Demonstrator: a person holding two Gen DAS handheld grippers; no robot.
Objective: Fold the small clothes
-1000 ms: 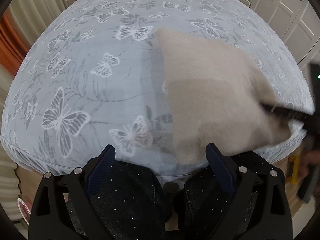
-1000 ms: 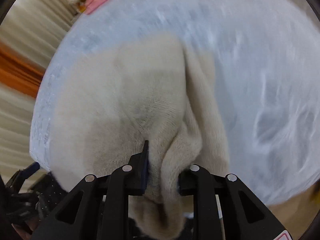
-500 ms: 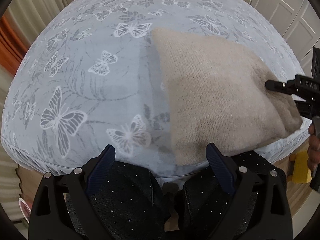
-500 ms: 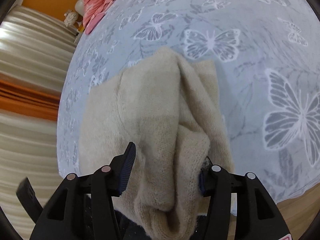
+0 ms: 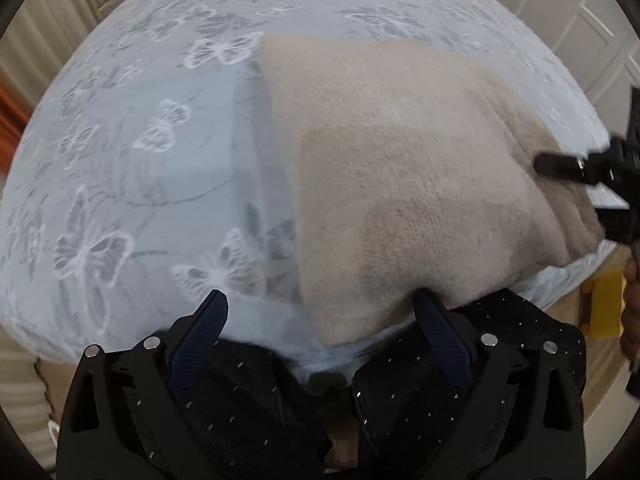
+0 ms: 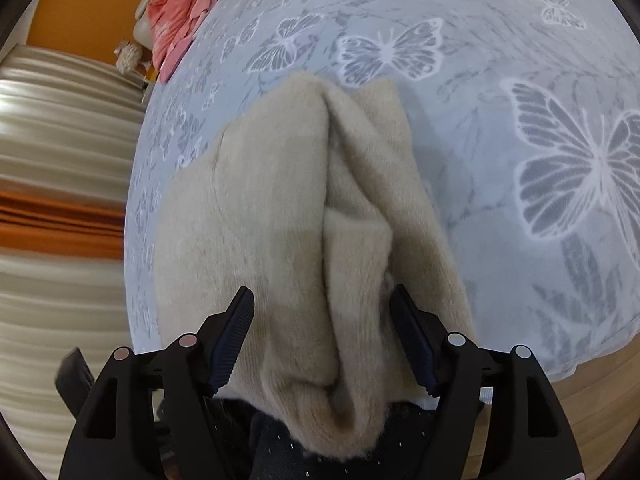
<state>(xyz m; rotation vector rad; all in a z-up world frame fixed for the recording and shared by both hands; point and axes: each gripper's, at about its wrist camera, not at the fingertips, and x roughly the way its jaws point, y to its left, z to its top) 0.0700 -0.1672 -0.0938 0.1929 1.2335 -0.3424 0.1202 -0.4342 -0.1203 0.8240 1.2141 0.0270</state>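
A beige knitted garment [image 5: 400, 168] lies folded on the butterfly-print bed sheet [image 5: 140, 160]. My left gripper [image 5: 324, 316] hangs over the bed's near edge, and its jaws are closing. The garment's near corner sits between them, and the pads do not press on it. In the right wrist view the garment's bunched fold [image 6: 352, 240] runs between the fingers of my right gripper [image 6: 324, 320]. Those jaws are opening and the pads stand off the cloth. The right gripper [image 5: 576, 184] also shows at the garment's right end.
Pink clothes [image 6: 176, 20] lie at the far end of the bed. White cupboard doors [image 5: 580, 20] stand at the right, striped curtains [image 6: 60, 120] at the left. A yellow object [image 5: 604, 304] and a hand [image 5: 632, 300] are beside the bed's right edge, over wooden floor [image 6: 592, 400].
My right gripper has let go of the beige fold and its jaws have spread wide. The left gripper has sunk closer, so the garment's near corner now lies between its fingers.
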